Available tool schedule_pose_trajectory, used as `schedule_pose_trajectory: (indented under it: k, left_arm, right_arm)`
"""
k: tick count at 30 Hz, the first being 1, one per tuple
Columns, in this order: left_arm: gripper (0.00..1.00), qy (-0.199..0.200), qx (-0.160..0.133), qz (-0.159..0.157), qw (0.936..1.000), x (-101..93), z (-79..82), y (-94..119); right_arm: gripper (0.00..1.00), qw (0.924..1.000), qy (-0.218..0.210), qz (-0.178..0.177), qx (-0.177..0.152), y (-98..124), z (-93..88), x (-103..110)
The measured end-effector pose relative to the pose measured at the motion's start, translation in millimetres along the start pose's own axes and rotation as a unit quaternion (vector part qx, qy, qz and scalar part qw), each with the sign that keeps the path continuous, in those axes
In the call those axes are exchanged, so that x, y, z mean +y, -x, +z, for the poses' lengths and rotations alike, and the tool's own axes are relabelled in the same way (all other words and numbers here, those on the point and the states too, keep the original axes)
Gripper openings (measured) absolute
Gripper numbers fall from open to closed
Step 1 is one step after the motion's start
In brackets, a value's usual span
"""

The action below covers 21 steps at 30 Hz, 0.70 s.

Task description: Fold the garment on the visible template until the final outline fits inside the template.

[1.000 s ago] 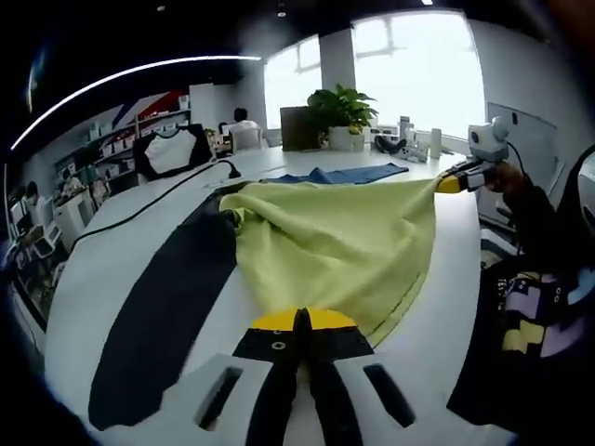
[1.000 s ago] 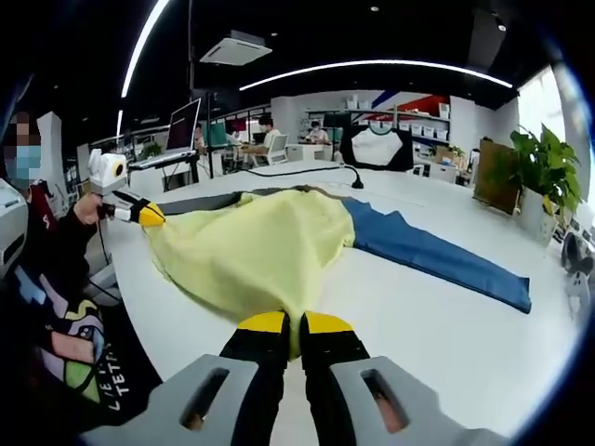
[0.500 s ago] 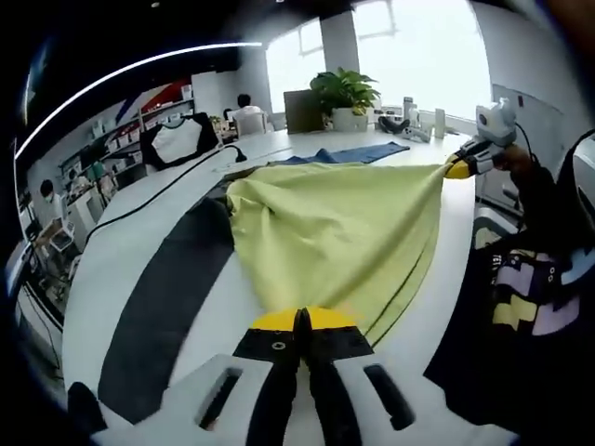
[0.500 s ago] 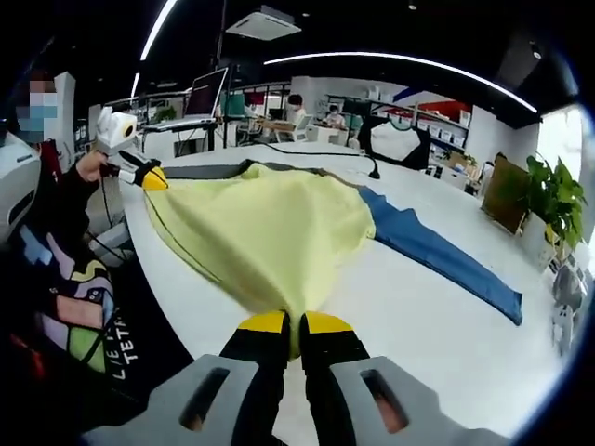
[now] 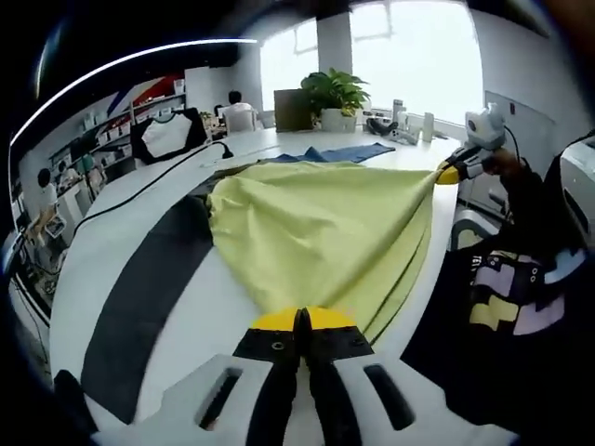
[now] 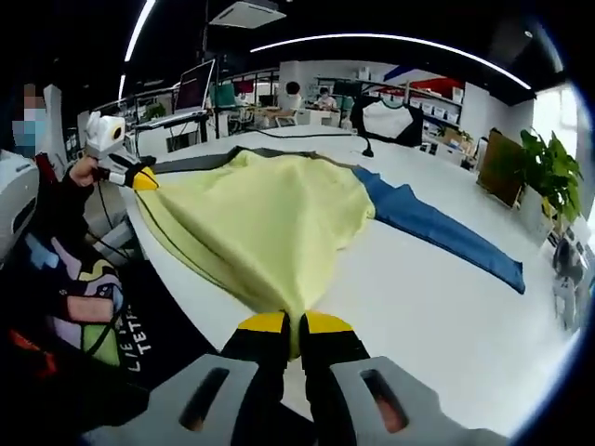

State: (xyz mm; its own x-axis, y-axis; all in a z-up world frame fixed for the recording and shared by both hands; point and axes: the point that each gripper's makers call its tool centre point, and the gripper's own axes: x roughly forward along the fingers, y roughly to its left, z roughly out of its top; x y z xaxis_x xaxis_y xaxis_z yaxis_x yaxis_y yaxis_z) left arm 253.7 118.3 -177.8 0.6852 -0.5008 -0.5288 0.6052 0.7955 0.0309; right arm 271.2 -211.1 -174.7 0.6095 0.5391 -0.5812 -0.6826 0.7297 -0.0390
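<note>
A yellow-green garment (image 5: 325,228) is stretched above the white table (image 5: 102,242) between my two grippers. My left gripper (image 5: 302,321) is shut on one corner of it, and this gripper appears again at the far left of the right gripper view (image 6: 144,178). My right gripper (image 6: 285,323) is shut on the opposite corner and appears at the right of the left gripper view (image 5: 449,174). A long dark strip, the template (image 5: 144,293), lies on the table to the left of the garment, partly covered by it. The garment's far edge rests on the table.
A blue cloth (image 6: 437,237) lies on the table beyond the garment. A black cable (image 5: 149,190) runs across the table. A potted plant (image 5: 339,98) and bottles stand at the far end. The person's patterned sleeve (image 5: 507,297) is at the table edge.
Both views shifted slightly. The garment stays stretched between both shut grippers and has been drawn a little further over the dark strip and nearer the table edge.
</note>
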Motion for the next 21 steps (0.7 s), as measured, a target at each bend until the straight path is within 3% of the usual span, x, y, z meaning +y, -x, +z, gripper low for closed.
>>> schedule_pose_trajectory:
  k: [3, 7, 12, 21]
  left_arm:
    - [0.00, 0.010, -0.005, -0.020, 0.9997, -7.9, 0.9, -2]
    - [0.00, 0.009, -0.005, -0.021, 0.9997, -9.3, -2.1, 0]
    - [0.00, 0.009, -0.015, -0.022, 0.9996, -7.0, 0.7, 4]
    - [0.01, 0.010, -0.013, -0.028, 0.9995, -10.0, -0.4, 7]
  right_arm:
    - [0.02, 1.0000, -0.001, -0.007, 0.003, 1, -3.9, -3]
    - [0.03, 0.9999, 0.000, -0.008, 0.010, 2, -7.3, -3]
    - [0.04, 0.9999, -0.007, 0.007, -0.007, 9, -0.8, 2]
    - [0.04, 0.9992, -0.020, 0.033, 0.009, 18, -13.3, 7]
